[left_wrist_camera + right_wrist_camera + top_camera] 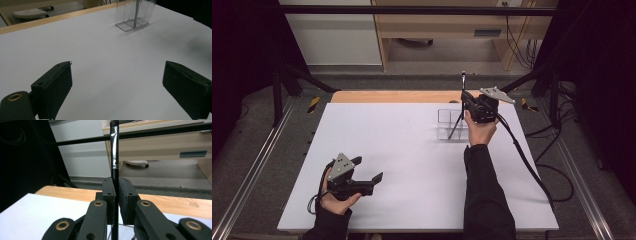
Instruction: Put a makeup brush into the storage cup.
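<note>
Right gripper (468,100) is clamped on a makeup brush (114,152) — the pads are pressed against the black handle from both sides, as seen in the right gripper view. The brush is held upright: silver ferrule and dark bristle tip above the jaws, the rest of the handle running down below them. In the high view the brush (463,80) is seen sticking up above the gripper, with the lower handle slanting down into a clear plastic organizer (451,124) at the far right part of the white table (402,165). Whether the lower end is touching the organizer's floor cannot be told.

The organizer is divided into compartments; which one the handle sits in cannot be made out. In the left gripper view the organizer (133,17) is seen well ahead, near the wooden edge (50,20), with the dark handle visible through its walls.

Left gripper (371,169) is held low over the near left part of the table, well apart from the organizer. Jaws are spread wide — nothing between them, only bare white surface seen in the gap. The right hand (480,131) is positioned just beside the organizer, at its right.
</note>
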